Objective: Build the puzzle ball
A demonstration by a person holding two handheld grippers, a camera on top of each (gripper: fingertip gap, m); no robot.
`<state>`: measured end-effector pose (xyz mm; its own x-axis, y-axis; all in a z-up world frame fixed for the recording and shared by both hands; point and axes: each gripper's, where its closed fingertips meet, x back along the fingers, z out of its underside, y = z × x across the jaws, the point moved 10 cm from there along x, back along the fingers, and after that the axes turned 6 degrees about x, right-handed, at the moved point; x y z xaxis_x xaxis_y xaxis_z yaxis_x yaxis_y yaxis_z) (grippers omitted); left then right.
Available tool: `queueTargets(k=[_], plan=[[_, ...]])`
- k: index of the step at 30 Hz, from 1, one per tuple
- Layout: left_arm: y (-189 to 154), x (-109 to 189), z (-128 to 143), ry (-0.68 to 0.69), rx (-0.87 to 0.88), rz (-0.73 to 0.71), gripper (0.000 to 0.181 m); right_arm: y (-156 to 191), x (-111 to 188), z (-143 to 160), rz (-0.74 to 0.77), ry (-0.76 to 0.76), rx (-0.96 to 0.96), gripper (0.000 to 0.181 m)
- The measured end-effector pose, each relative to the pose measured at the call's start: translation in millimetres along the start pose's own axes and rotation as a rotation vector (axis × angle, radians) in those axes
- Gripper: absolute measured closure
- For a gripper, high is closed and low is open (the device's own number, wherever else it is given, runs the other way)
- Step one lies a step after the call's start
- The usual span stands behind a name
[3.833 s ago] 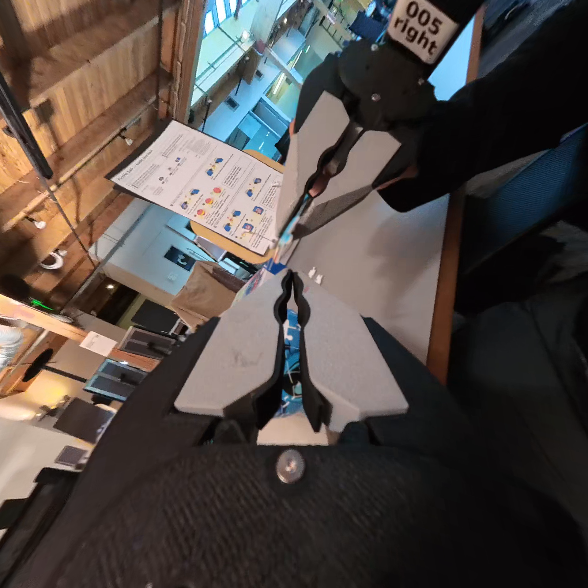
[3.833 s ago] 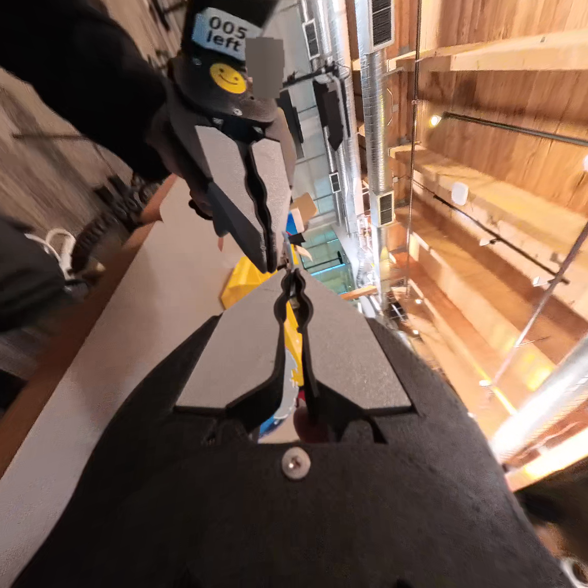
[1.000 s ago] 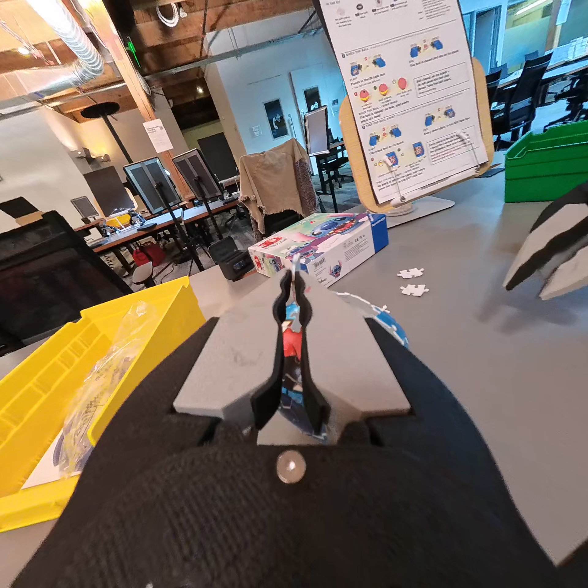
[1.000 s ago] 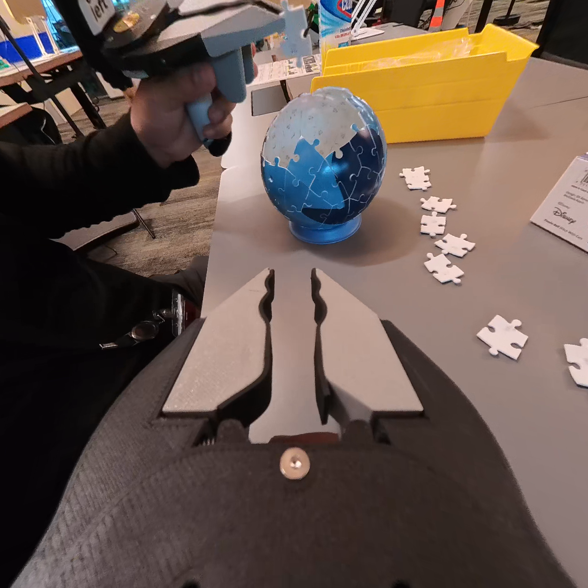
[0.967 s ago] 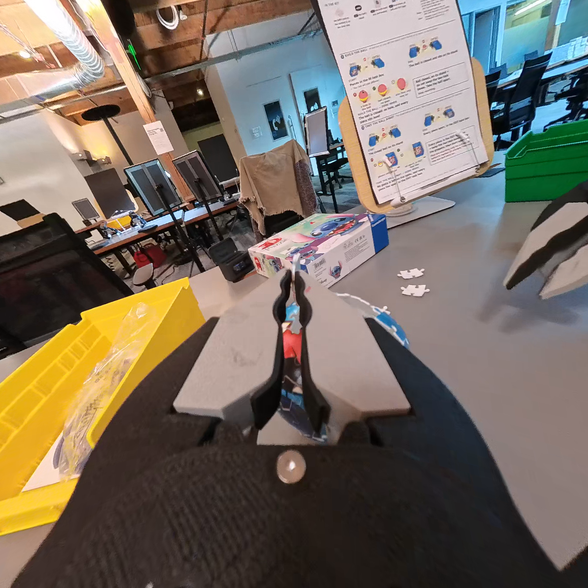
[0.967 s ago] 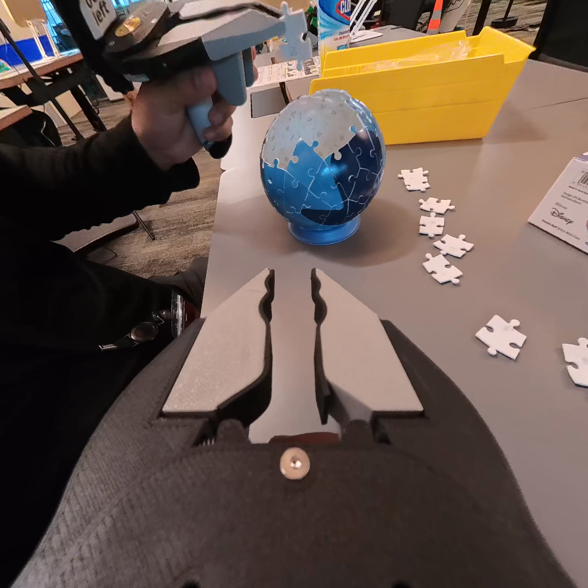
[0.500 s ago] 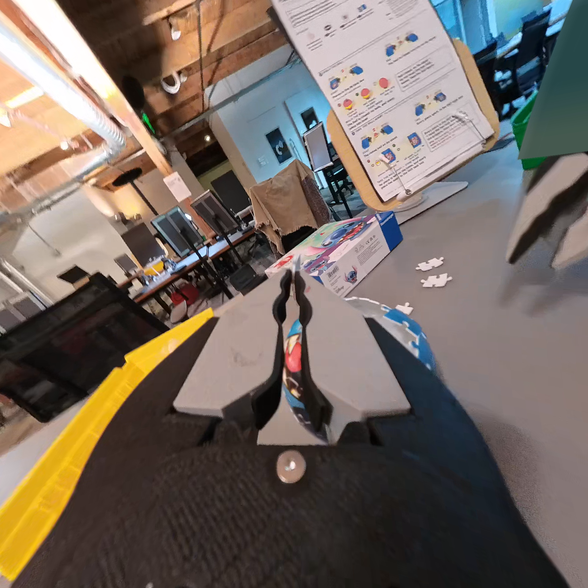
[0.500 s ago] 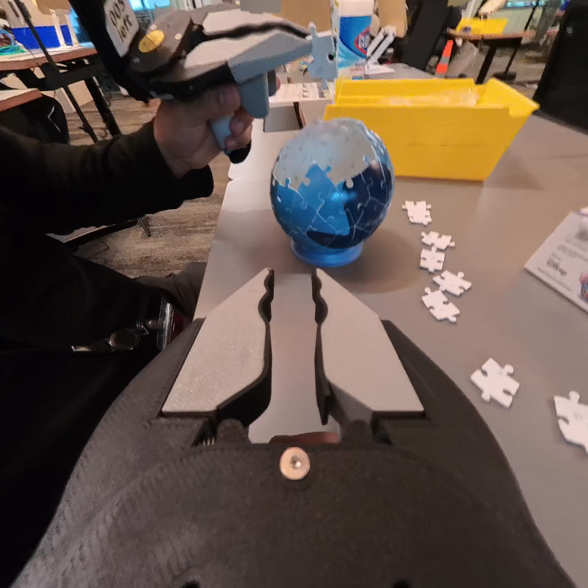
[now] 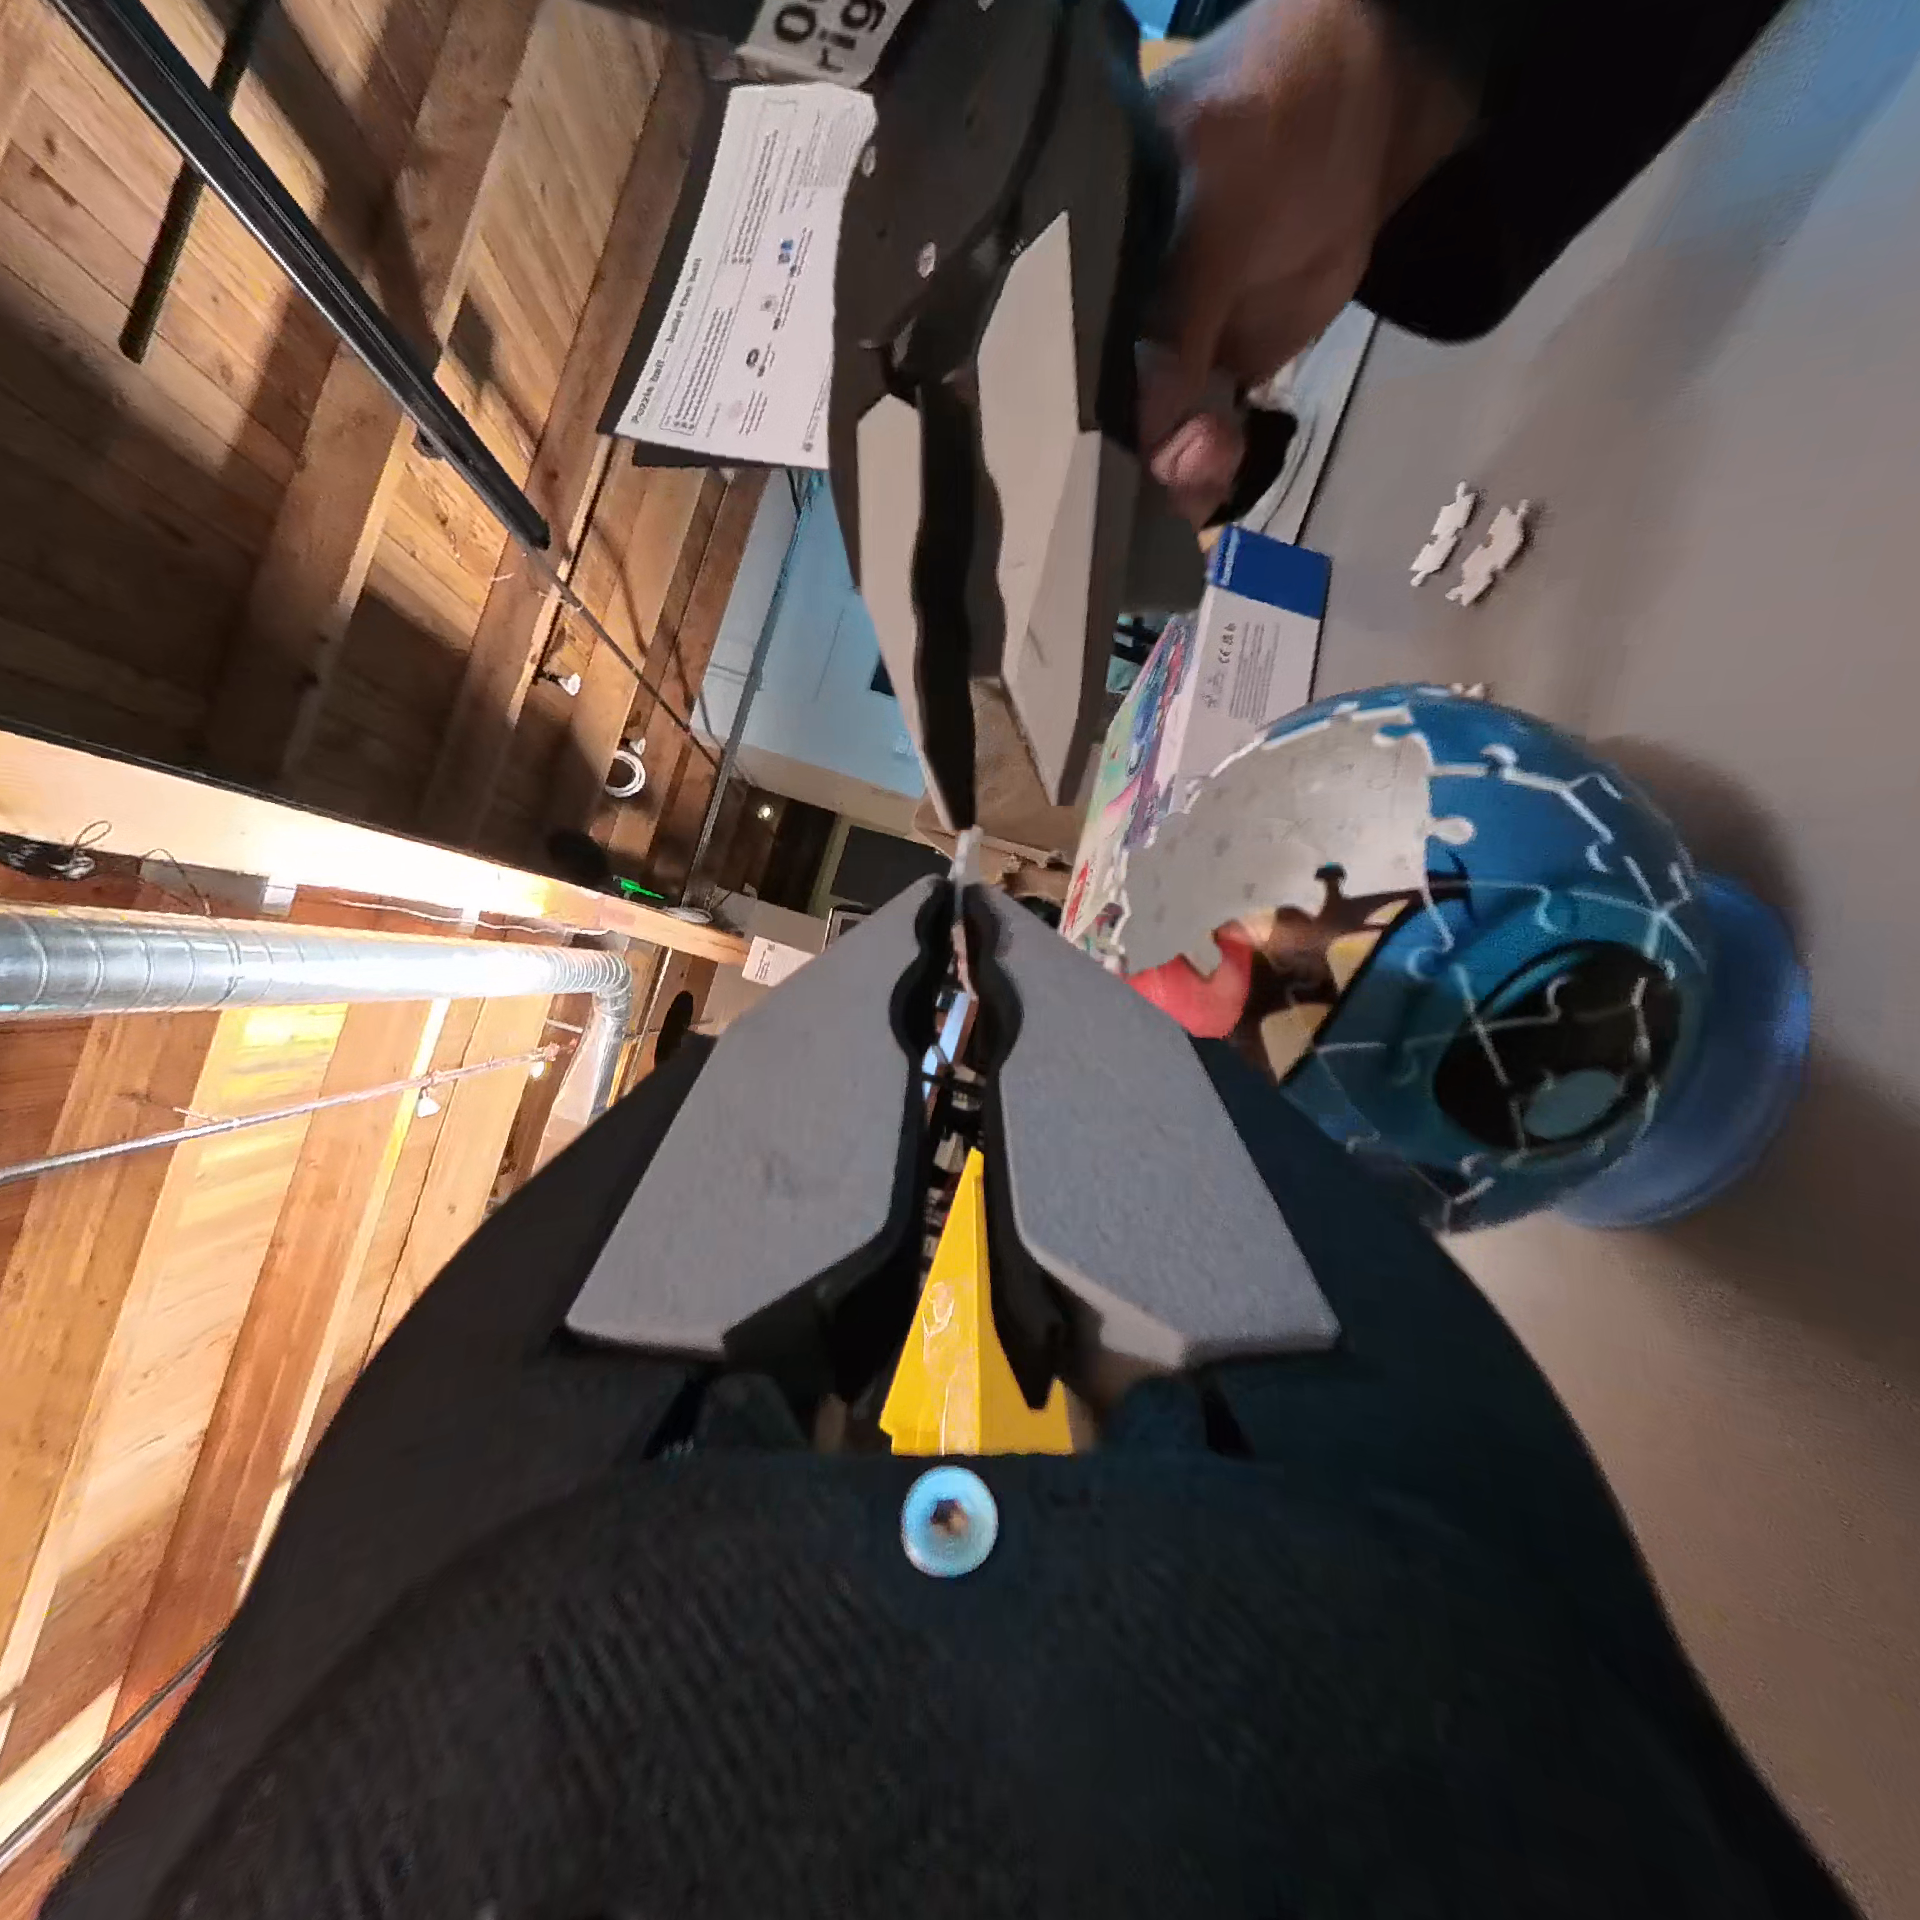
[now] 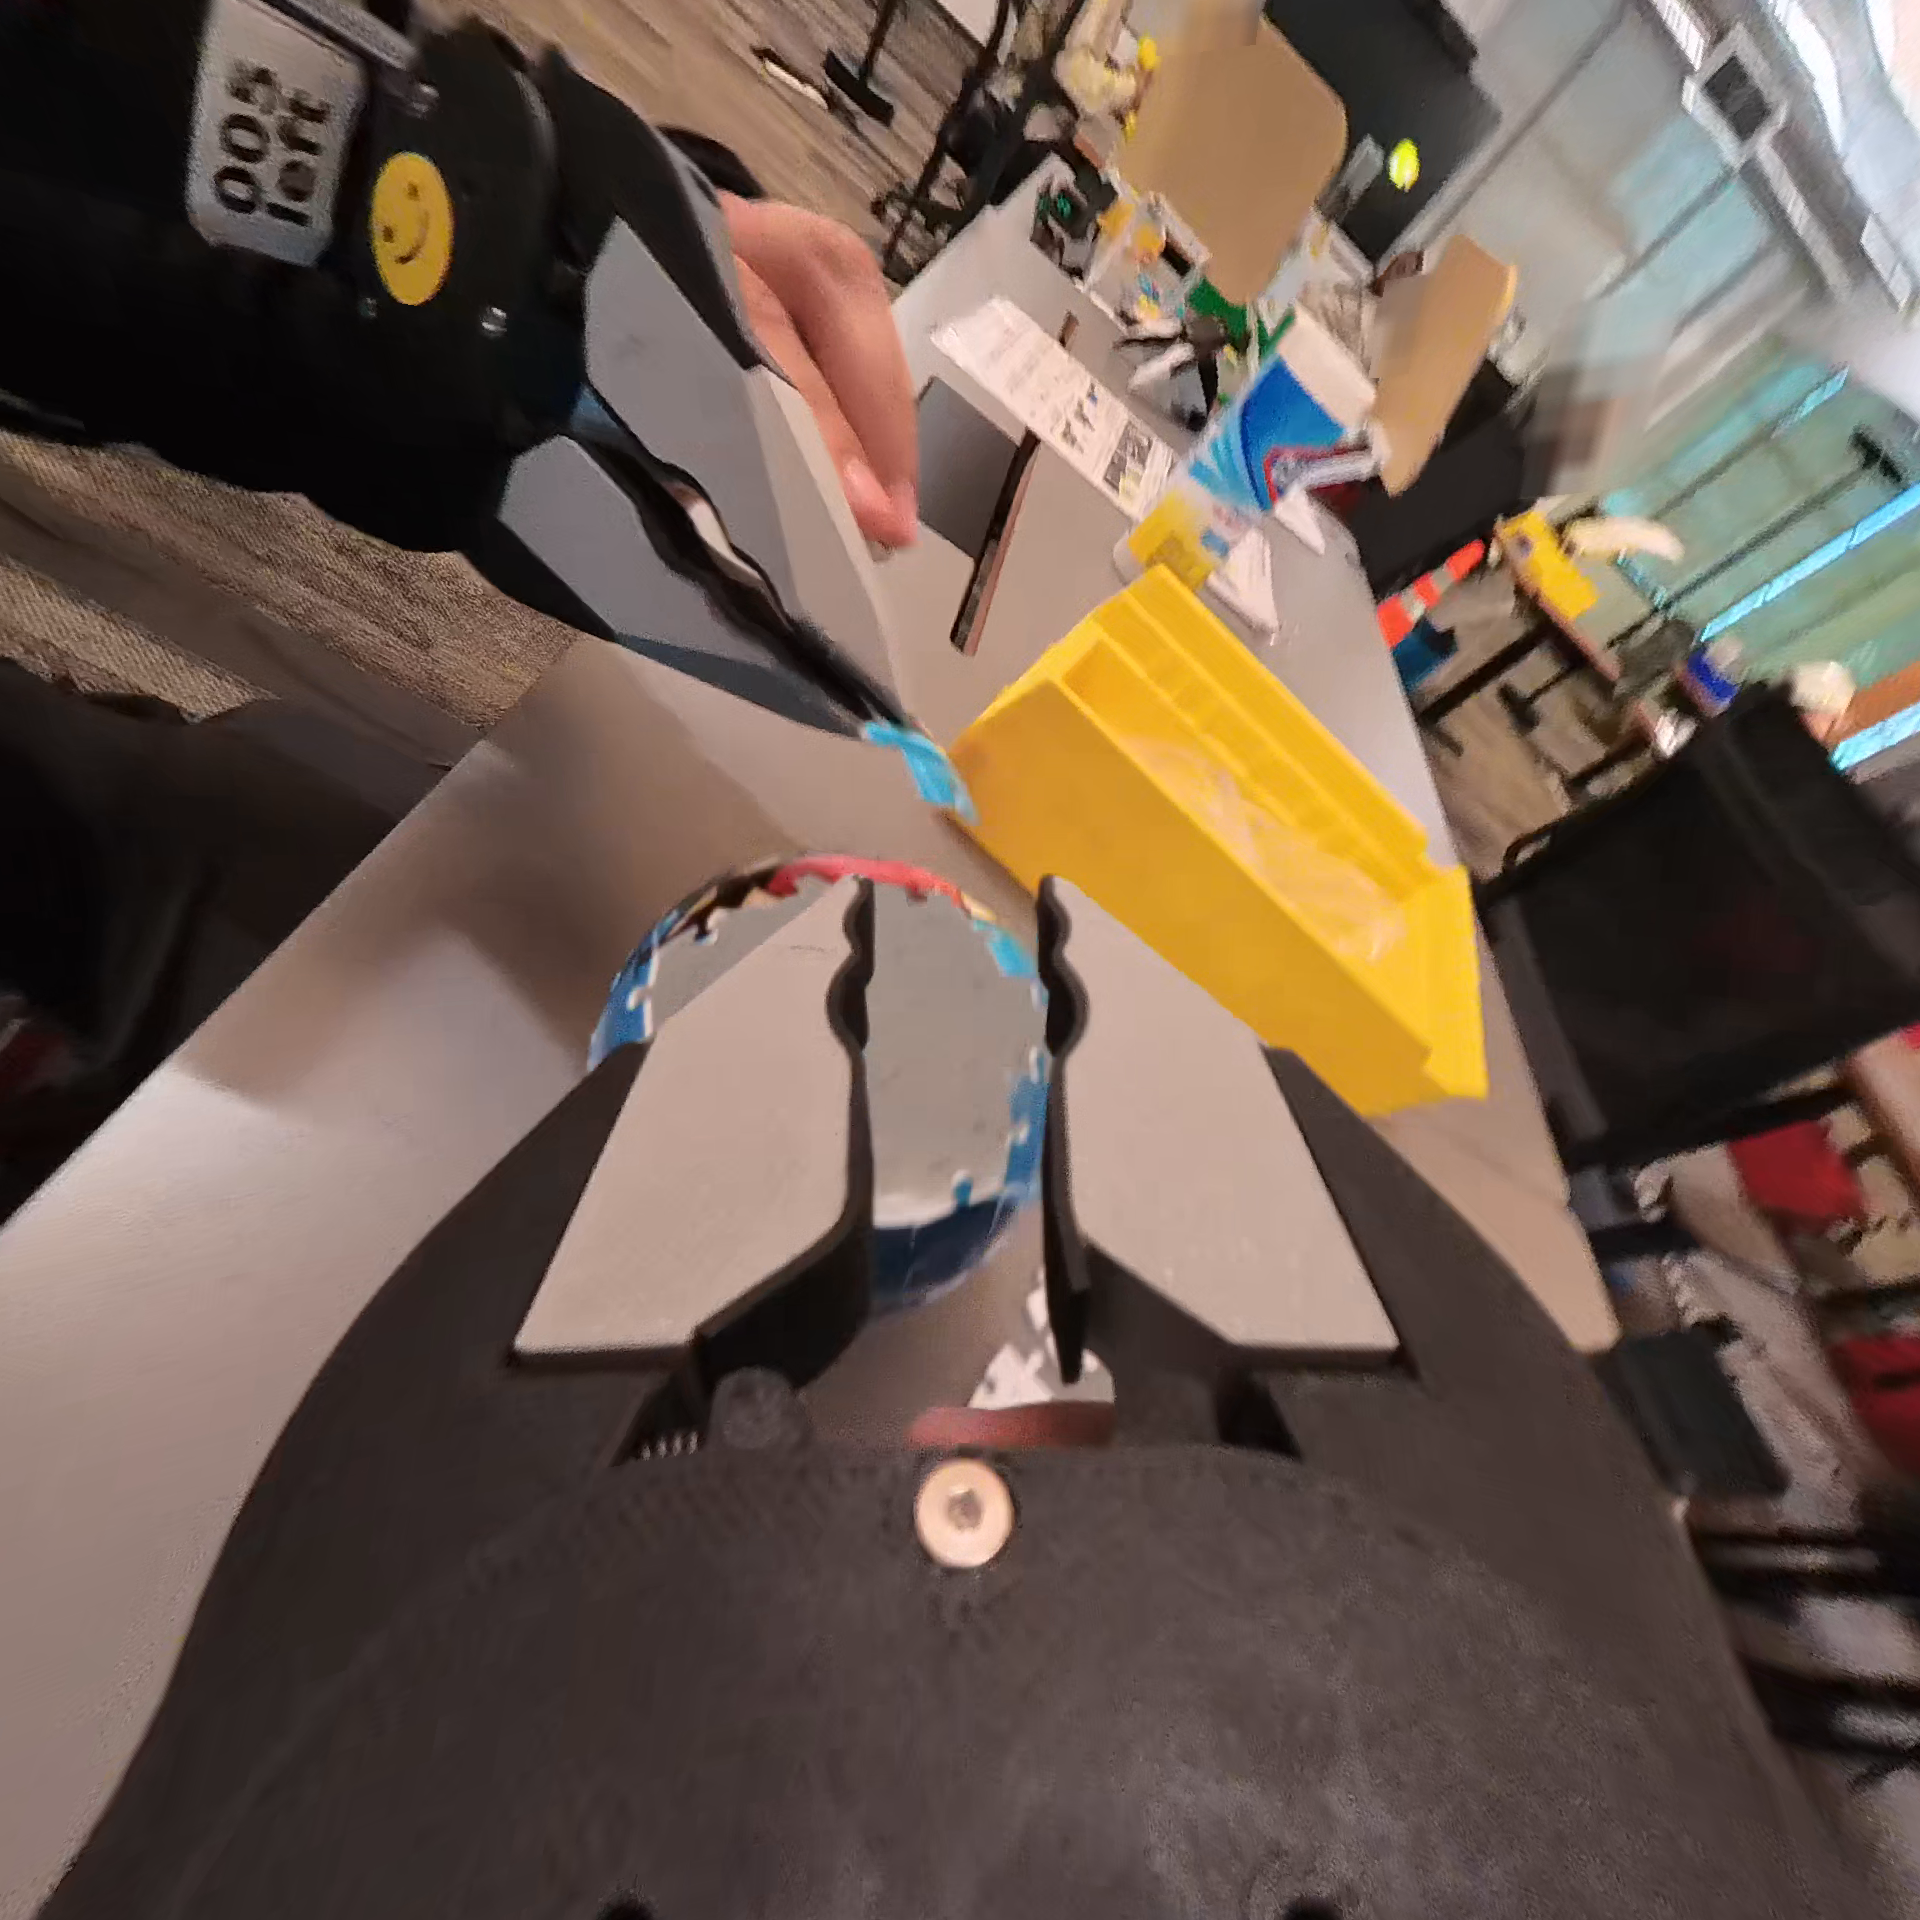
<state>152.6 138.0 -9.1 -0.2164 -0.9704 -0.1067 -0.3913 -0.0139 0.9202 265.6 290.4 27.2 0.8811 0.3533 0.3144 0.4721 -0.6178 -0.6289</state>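
left gripper (image 9: 958, 902) pinching a puzzle piece (image 9: 966, 854)

we clamp the piece at our left fingertips; our right gripper (image 10: 951, 914) gapes empty, the puzzle ball (image 10: 940, 1091) showing between its fingers on the table (image 10: 260, 1039).

ball (image 9: 1538, 935) on table (image 9: 1714, 1455) | bin (image 10: 1226, 873) behind ball | box (image 9: 1236, 665) beside ball

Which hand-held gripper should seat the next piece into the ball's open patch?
Left. The left hand-held gripper is already shut on a puzzle piece beside the puzzle ball. The right hand-held gripper is open and empty above the ball.
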Motion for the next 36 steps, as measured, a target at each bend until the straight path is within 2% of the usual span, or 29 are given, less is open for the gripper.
queueTargets(k=[3,10,13,16,19,20,23,28,33,36], plan=[[0.8,0.8,8.5,-0.027,-0.025,-0.018,0.181,4.4,-15.6,0.5,0.016,0.029,0.156,0.167],[-11.6,-4.6,20.1,-0.107,-0.187,-0.090,0.181,19.4,-21.5,-1.4,0.147,0.069,0.383,0.175],[-11.0,-5.3,21.0,-0.148,-0.199,-0.099,0.181,24.1,-22.2,-2.6,0.212,0.093,0.457,0.178],[-7.9,-5.1,21.5,-0.173,-0.180,-0.098,0.181,24.5,-23.4,-3.9,0.264,0.112,0.503,0.175],[-8.5,-4.5,21.9,-0.184,-0.180,-0.086,0.181,21.3,-20.1,-5.0,0.339,0.110,0.526,0.163],[-9.8,-4.6,21.8,-0.184,-0.181,-0.076,0.181,21.6,-19.5,-5.0,0.337,0.106,0.532,0.158],[-12.7,-4.9,19.9,-0.191,-0.174,-0.063,0.181,29.1,-23.2,-5.5,0.261,0.115,0.570,0.158],[-15.1,-6.9,18.6,-0.188,-0.166,-0.030,0.181,36.7,-24.0,-8.6,0.275,0.122,0.657,0.181],[-13.4,-7.8,18.4,-0.157,-0.134,-0.010,0.181,38.0,-25.1,-7.0,0.297,0.155,0.727,0.181],[-5.8,0.2,19.4,-0.143,0.010,0.060,0.181,37.6,-24.0,-5.9,0.303,0.167,0.761,0.181]])
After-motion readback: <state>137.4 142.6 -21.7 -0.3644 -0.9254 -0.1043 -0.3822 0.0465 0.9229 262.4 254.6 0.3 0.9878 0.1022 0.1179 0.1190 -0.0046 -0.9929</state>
